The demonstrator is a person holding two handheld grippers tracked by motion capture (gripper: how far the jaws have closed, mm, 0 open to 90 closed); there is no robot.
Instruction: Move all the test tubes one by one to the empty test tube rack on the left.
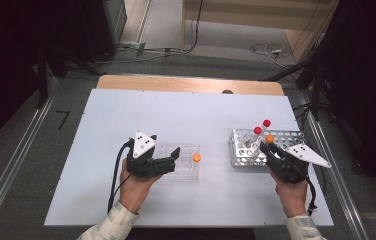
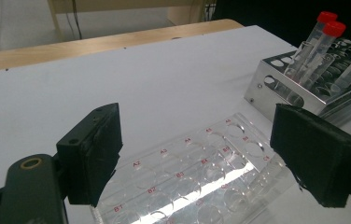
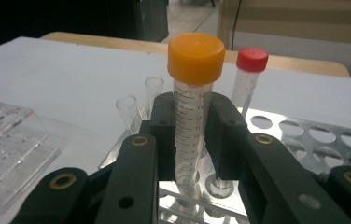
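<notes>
The right gripper (image 3: pixel 193 135) was pinching an orange-capped tube (image 3: pixel 193 112) between its two black jaws, gripping the clear graduated barrel below the cap while the tube stood upright with its lower end in or just above a hole of the metal rack (image 1: pixel 241 150) at the right of the white table (image 1: pixel 126 110). Two red-capped tubes (image 1: pixel 262 126) leaned in the same rack just behind it, and uncapped tubes (image 3: pixel 128 112) stood close on the other side. The left gripper (image 2: pixel 197 154) hung with its jaws spread wide and nothing between them, poised over the clear plastic rack (image 2: pixel 187 172) with its red-lettered wells; another orange-capped tube (image 1: pixel 196 158) sat at that rack's far right end. The main risk looked to be the grip itself: the jaws met a smooth round barrel on a narrow band, so a tilt of the hand could let the tube pivot or slide down. A crooked lift could drag the tube's tip against the hole's rim and jolt the light metal rack, knocking the leaning red-capped tubes. On the way across, the tube could strike the open left jaws, or the clear rack could skid if the tube came down off-centre on a well while nothing was steadying it.
</notes>
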